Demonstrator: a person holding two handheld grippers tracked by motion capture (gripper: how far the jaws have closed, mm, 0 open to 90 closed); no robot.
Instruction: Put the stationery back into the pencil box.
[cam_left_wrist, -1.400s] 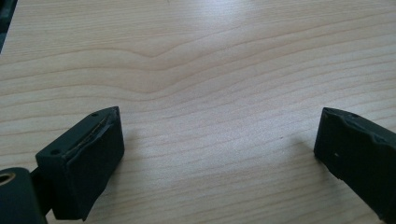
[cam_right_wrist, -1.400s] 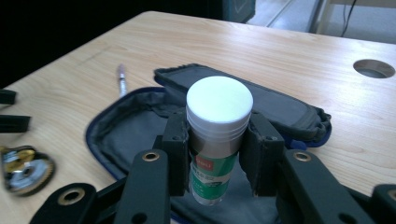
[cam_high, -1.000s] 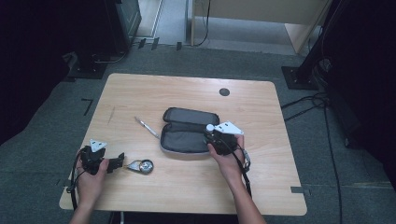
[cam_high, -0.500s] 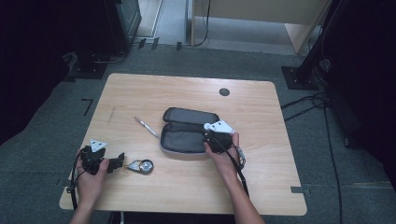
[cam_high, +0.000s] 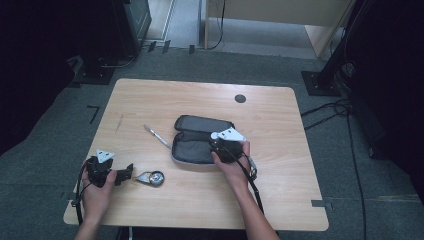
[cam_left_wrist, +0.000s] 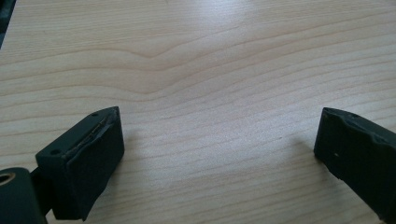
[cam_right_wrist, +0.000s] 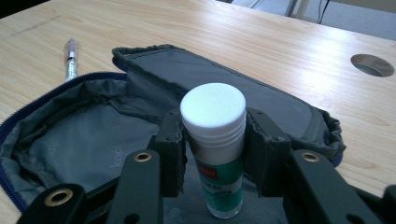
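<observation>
A black zip case (cam_high: 192, 150) lies open on the wooden table (cam_high: 280, 115). My right gripper (cam_high: 218, 144) is over the case's near half. In the right gripper view it (cam_right_wrist: 213, 126) is shut on a white-capped glue stick (cam_right_wrist: 215, 140), green-labelled and upright, whose base touches the grey lining (cam_right_wrist: 84, 140). Its jaws have just been opening slightly, with the stick still between the pads. My left gripper (cam_high: 126, 173) rests at the table's front left, open, over bare wood (cam_left_wrist: 215, 107). A small round metal object (cam_high: 152, 177) lies just right of it.
A pen (cam_high: 156, 136) lies left of the case, also in the right gripper view as the pen (cam_right_wrist: 70, 58). A round cable hole (cam_high: 240, 98) is at the table's back. Dark stands and cables surround the table on the floor.
My right hand has shifted a little to the left over the open case, glue stick still between its jaws. The left hand has stayed put.
</observation>
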